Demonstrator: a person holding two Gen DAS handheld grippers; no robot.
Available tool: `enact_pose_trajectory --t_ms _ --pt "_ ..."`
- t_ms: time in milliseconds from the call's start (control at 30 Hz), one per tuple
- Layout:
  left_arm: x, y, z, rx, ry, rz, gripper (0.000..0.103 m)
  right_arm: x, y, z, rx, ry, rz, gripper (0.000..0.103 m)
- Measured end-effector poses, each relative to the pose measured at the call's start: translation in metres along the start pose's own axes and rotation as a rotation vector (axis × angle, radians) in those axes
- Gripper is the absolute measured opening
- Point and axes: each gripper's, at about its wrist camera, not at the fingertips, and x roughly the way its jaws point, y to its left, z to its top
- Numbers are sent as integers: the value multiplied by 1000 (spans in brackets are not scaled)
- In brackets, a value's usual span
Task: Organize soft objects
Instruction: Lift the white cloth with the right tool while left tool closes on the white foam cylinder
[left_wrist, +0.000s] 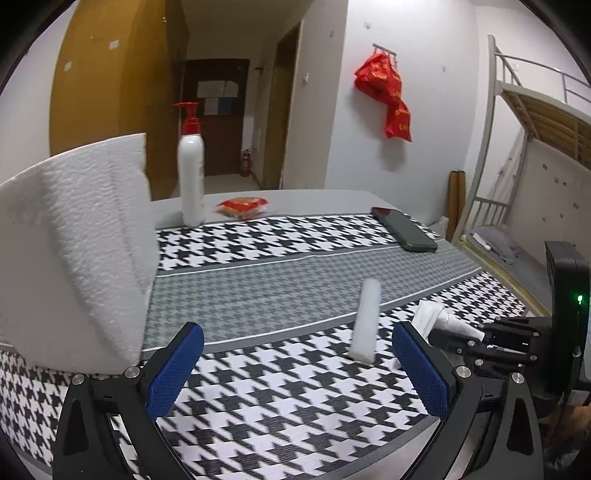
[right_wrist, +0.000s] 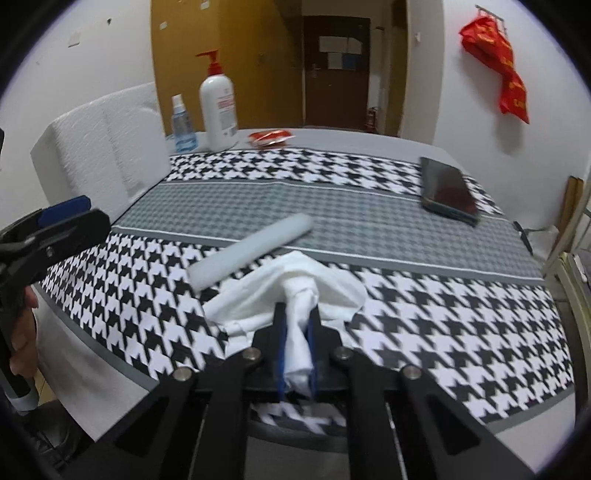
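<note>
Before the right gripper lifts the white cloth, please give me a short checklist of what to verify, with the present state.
1. Right gripper shut on the crumpled white cloth: ok.
2. Cloth free of the white foam stick: cannot tell, they lie close together.
3. Left gripper open and empty: ok.
4. Black phone away from the cloth: ok.
5. White pump bottle upright, far back: ok.

White cloth (right_wrist: 295, 295) partly hidden between pads, spray bottle (right_wrist: 183, 125) unseen in left view, bunk bed (left_wrist: 535, 122) cropped
</note>
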Motion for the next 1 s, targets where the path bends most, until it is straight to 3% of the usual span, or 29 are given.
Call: enact_pose_trajectory --t_ms 433,700,800,1000 --pt "24 -29 2 49 74 -133 102 -20 -35 -19 111 -40 -46 12" --pt "43 -39 1 86 130 -145 101 -18 -42 -23 129 -33 -70 12" --pt "51 -44 1 107 161 -126 98 -17 -41 -22 128 -35 -70 12" --pt "66 -46 -1 111 240 -132 82 -16 -42 -22 125 -40 -69 12"
